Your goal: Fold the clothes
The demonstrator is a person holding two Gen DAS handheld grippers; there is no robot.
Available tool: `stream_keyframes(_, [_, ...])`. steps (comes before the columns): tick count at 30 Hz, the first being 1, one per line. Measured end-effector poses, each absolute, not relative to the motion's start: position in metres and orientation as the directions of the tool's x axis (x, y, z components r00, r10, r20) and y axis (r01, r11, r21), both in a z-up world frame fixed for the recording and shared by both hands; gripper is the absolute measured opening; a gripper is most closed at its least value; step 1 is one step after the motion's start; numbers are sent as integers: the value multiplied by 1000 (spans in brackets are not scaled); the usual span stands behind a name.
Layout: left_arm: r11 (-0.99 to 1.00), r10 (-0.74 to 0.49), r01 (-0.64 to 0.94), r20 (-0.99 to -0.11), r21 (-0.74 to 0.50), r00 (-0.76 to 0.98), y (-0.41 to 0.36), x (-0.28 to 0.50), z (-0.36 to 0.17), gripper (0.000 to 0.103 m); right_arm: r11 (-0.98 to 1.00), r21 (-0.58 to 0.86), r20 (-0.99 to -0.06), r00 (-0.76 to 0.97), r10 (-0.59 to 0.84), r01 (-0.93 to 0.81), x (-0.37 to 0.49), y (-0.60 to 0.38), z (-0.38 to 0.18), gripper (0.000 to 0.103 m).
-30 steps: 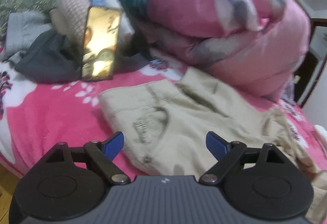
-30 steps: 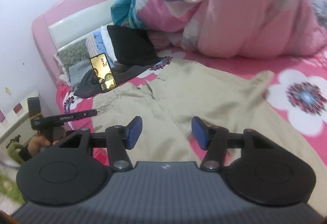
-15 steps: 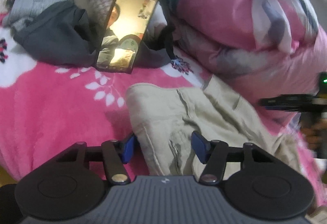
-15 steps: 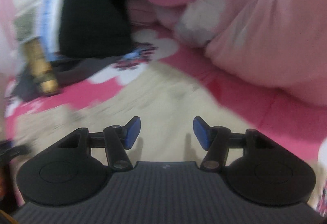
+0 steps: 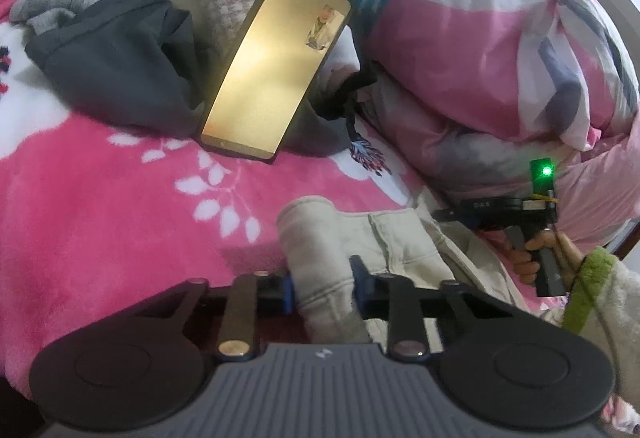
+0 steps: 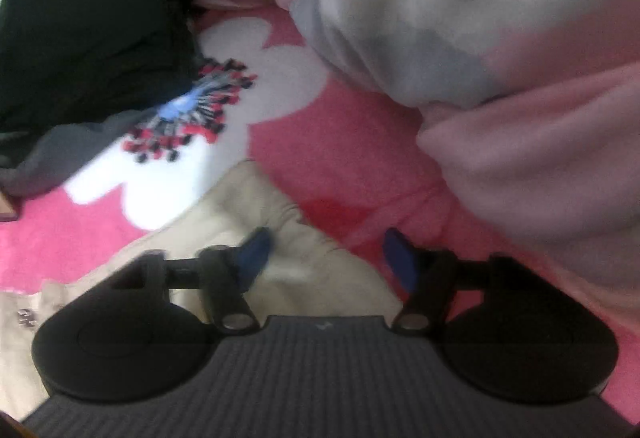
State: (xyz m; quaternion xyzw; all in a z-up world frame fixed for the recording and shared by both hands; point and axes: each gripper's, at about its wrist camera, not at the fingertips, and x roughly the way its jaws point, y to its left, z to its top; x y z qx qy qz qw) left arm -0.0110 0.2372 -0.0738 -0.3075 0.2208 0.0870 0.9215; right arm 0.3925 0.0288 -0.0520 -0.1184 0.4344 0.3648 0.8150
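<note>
Beige trousers (image 5: 352, 238) lie on the pink flowered blanket (image 5: 120, 206) of the bed, one end bunched into a thick fold at the near edge.

Left tool (image 5: 322, 288): jaws narrow and closing; the bunched fold sits between the blue pads (image 5: 287, 292), and both pads press against the cloth.

Right tool (image 6: 326, 258): jaws closing, gap moderate. The picture is motion-blurred. A corner of the beige cloth (image 6: 288, 266) lies between and under the fingers; pads do not appear to press on it. In the left wrist view this tool shows at the right edge, with a green light lit on top, held by a hand (image 5: 536, 254) in a pale fleecy sleeve with a green cuff (image 5: 588, 286).

Surroundings: a phone (image 5: 276, 74) with a lit screen leans against a heap of clothes, with a dark grey garment (image 5: 116, 58) just beside it. A pink and grey quilt (image 5: 500, 50) is piled behind the trousers. A black garment (image 6: 92, 18) lies beside the quilt in the right wrist view.
</note>
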Motion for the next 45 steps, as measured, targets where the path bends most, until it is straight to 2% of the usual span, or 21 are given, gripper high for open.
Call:
stream_keyframes(1, [801, 35, -298, -457, -518, 889, 236, -11, -73, 19, 705, 113, -796, 361, 486, -700, 387, 30, -51, 16])
stream_keyframes(2, [804, 45, -301, -453, -513, 891, 234, -12, -73, 16, 697, 76, -793, 381, 476, -713, 377, 32, -49, 9])
stream_keyframes(6, [809, 92, -321, -434, -493, 896, 231, -13, -66, 13, 704, -31, -737, 491, 464, -710, 352, 38, -32, 6])
stream_keyframes(13, [809, 166, -360, -409, -463, 898, 240, -7, -55, 12, 712, -46, -635, 571, 520, -700, 359, 47, 1, 5])
stream_keyframes(16, [800, 181, -383, -424, -461, 888, 245, -3, -58, 12, 708, -47, -622, 575, 531, -704, 367, 58, 0, 5])
stream_keyframes(18, [794, 167, -389, -448, -467, 878, 247, -2, -63, 13, 707, -66, -643, 571, 510, -704, 373, 68, -14, 6])
stream_keyframes(20, [787, 152, -392, -467, -477, 871, 249, -1, -67, 18, 700, -64, -683, 543, 490, -711, 380, 75, -34, 9])
stream_keyframes(21, [782, 144, -392, -471, -485, 870, 251, -1, -68, 20, 706, -73, -697, 542, 469, -704, 381, 78, -43, 12])
stream_keyframes(23, [773, 131, -390, -475, -501, 870, 254, -3, -71, 24, 725, -86, -691, 565, 451, -684, 380, 75, -45, 25])
stream_keyframes(25, [767, 122, -386, -474, -513, 872, 257, -5, -72, 28, 747, -68, -668, 586, 458, -661, 376, 67, -36, 32])
stream_keyframes(26, [766, 120, -385, -474, -515, 872, 257, -5, -73, 29, 760, -51, -654, 597, 465, -648, 373, 61, -28, 32])
stream_keyframes(30, [764, 117, -386, -476, -518, 872, 256, -6, -72, 31, 711, 39, -582, 562, 587, -702, 325, 40, 11, 32])
stream_keyframes(33, [763, 107, -381, -479, -522, 871, 253, -8, -71, 34, 552, 134, -614, 369, 698, -823, 271, 46, 13, 31])
stream_keyframes(36, [770, 101, -384, -496, -510, 862, 249, -12, -70, 29, 427, 148, -696, 213, 686, -892, 234, 71, -10, 30])
stream_keyframes(37, [773, 100, -386, -505, -504, 857, 247, -13, -70, 18, 418, 126, -720, 208, 663, -900, 229, 80, -18, 30])
stream_keyframes(38, [775, 99, -390, -514, -497, 852, 246, -14, -70, 12, 425, 88, -741, 226, 633, -901, 227, 89, -27, 30])
stream_keyframes(40, [766, 92, -396, -523, -506, 847, 245, -17, -72, 10, 464, 68, -767, 251, 591, -883, 237, 100, -39, 29])
stream_keyframes(45, [770, 83, -389, -525, -505, 847, 245, -20, -73, 11, 488, 153, -801, 181, 570, -860, 255, 104, -45, 30])
